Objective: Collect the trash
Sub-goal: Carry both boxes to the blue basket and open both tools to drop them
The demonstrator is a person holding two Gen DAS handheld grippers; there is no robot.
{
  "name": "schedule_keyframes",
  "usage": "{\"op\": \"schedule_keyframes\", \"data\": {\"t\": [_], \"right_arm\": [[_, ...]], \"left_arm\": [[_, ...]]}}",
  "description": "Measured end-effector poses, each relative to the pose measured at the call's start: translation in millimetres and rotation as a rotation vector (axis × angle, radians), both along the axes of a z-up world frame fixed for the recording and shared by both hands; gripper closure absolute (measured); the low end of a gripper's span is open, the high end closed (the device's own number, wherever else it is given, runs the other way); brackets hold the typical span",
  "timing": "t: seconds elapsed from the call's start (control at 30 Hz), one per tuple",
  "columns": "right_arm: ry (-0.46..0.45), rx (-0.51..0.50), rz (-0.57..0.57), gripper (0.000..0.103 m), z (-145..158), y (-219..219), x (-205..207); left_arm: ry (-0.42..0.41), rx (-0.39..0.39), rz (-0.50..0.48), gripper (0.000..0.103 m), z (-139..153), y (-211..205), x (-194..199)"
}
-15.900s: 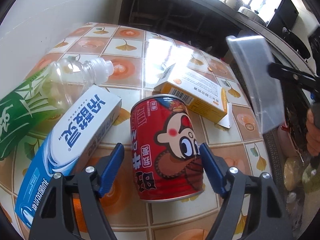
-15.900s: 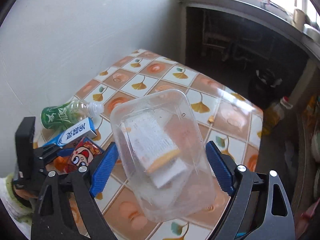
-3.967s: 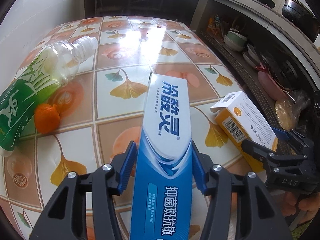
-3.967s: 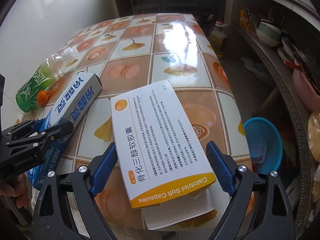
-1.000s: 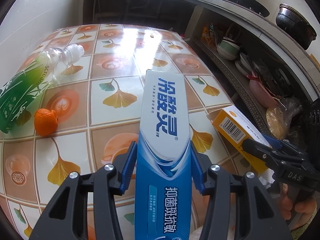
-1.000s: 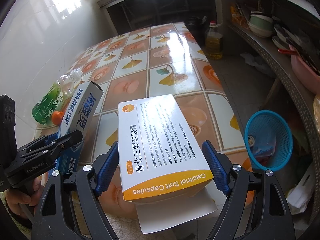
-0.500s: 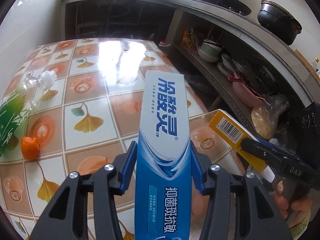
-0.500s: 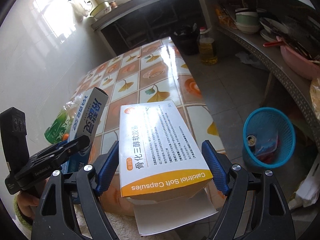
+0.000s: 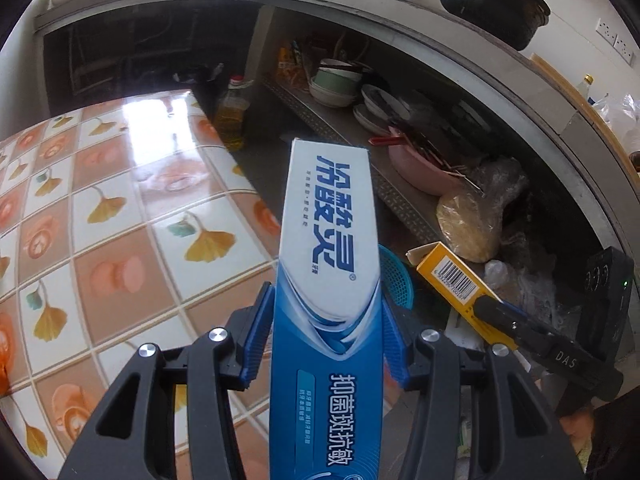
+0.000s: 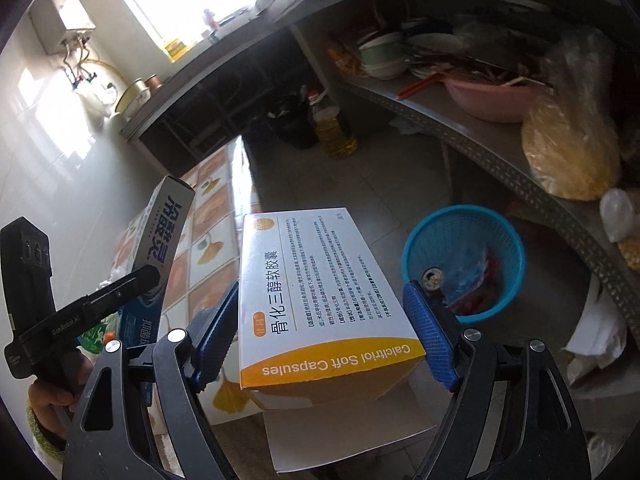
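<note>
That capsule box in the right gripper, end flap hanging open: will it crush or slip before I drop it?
The capsule box probably feels light and likely empty, since its end flap hangs open. The right gripper clamps its long sides without visible denting, so crushing seems unlikely. The glossy card may slip if tilted over the blue basket.

The left gripper (image 9: 324, 332), black-framed with blue ribbed pads, points steeply downward, its jaws clamped on the sides of a long blue-and-white toothpaste carton (image 9: 326, 280). The right gripper (image 10: 326, 332), of the same build, is angled down likewise, its jaws spread wide and pressed against a white-and-orange capsule box (image 10: 320, 292). A hand (image 10: 52, 396) with a green knitted cuff grips the left gripper's handle.
</note>
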State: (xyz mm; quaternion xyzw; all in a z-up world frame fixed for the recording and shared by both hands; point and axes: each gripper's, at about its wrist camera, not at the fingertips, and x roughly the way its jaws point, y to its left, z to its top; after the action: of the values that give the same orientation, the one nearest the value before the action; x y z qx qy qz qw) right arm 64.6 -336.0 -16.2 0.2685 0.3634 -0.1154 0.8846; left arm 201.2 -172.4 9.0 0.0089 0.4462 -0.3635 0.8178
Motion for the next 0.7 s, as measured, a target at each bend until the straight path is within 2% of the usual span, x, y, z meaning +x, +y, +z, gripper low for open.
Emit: {"op": "schedule_keyframes", "data": {"t": [0.2,0.37,0.53,0.7], "right_arm": [[0.054,0.038,-0.201,0.027,-29.3,-47.8,-41.9],[0.123,0.154,-0.334,0.027,-78.4,-85.9,-66.3],[0.164,0.274,-0.418,0.027,-127.9,-115.4,-56.4],[0.160,0.413,-0.512,0.027,-170.1,-146.8,-29.4]], "left_arm": [[0.080,0.005,-0.090,0.055,-12.1,-72.7,13.5],[0.157,0.036,-0.144,0.055,-34.5,-125.3,26.0],[0.248,0.074,-0.162,0.055,-65.5,-168.2,42.6],[0.278,0.094,-0.166,0.055,-82.6,-182.0,51.3]]}}
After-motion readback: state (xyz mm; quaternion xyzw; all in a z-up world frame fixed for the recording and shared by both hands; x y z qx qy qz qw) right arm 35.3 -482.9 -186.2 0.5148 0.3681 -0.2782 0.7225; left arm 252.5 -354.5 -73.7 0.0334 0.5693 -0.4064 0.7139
